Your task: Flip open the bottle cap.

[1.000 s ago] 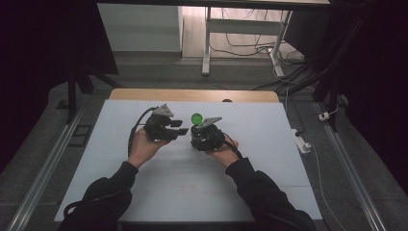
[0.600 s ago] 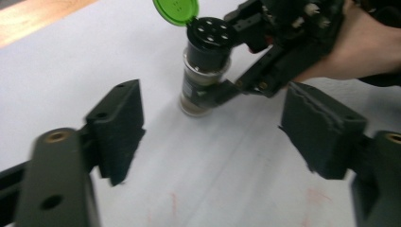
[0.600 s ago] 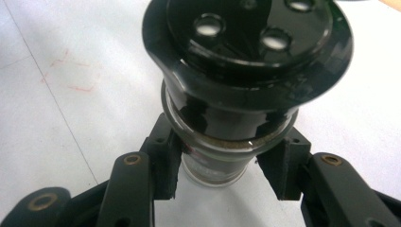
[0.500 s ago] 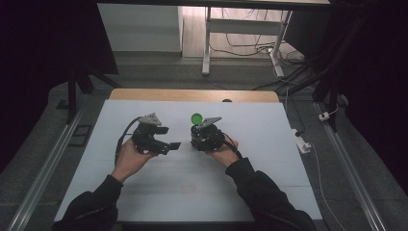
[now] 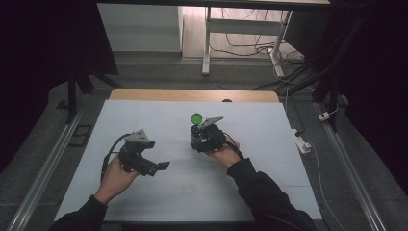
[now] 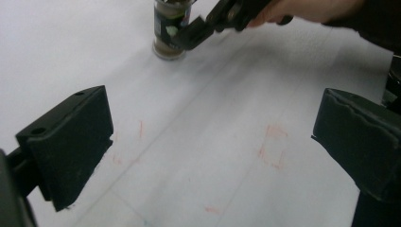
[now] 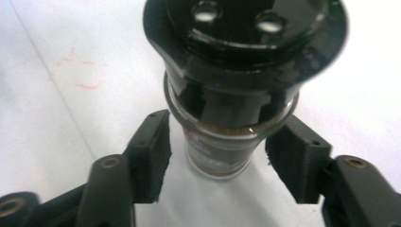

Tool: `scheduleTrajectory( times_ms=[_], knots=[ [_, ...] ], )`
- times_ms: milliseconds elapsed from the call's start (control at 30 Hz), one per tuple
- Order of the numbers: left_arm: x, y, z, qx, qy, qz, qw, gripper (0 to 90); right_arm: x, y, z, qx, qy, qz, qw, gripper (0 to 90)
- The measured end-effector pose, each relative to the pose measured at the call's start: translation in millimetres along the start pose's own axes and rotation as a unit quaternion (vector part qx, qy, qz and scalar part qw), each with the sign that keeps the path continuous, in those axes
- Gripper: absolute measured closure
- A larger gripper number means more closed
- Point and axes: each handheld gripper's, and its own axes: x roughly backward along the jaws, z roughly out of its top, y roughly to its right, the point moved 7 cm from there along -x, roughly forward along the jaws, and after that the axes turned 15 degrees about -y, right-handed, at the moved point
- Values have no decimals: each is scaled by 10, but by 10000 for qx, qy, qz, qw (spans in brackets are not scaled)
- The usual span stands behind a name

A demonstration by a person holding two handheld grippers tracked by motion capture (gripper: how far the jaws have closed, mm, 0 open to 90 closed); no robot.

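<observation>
Jaws of the left gripper (image 5: 161,166) stand wide apart over bare table (image 5: 269,159), holding nothing, having just been opening, apparently done with the jar. Farther right, the spice jar (image 7: 227,132) stands upright mid-table between the right gripper (image 7: 215,158) jaws, which have just parted, pads clear of the glass, likely to leave it standing.

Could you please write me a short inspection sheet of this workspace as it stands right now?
Surface: white table, faint red marks, wooden strip along the far edge.
Job's things: spice jar, glass, upright; its lid looks green from above.
Clutter: nothing seen.
Grippers: left gripper open, nothing between its jaws, which have just been opening. Right gripper astride the jar, jaws just opening, gaps beside both pads.
Cables: one trails from each gripper; more on the floor behind.
Surroundings: dark room, metal frame beyond the table.
</observation>
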Motion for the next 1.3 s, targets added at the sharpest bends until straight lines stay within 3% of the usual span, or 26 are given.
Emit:
scheduleTrajectory(
  times_ms=[367, 733, 933, 1300],
  knots=[
    [179, 66, -361, 207, 154, 73, 9996, 0, 189, -83, -151, -79, -5, 350, 9994, 263],
    [343, 99, -741, 474, 244, 199, 9984, 0, 535, -268, -410, -86, 76, 538, 9985, 127],
    [411, 113, -905, 591, 261, 299, 9975, 0, 762, -298, -650, -202, 163, 512, 9984, 61],
    [511, 116, -1146, 796, 245, 530, 9951, 0, 1162, -293, -1061, -431, 411, 396, 9974, 24]
  ],
)
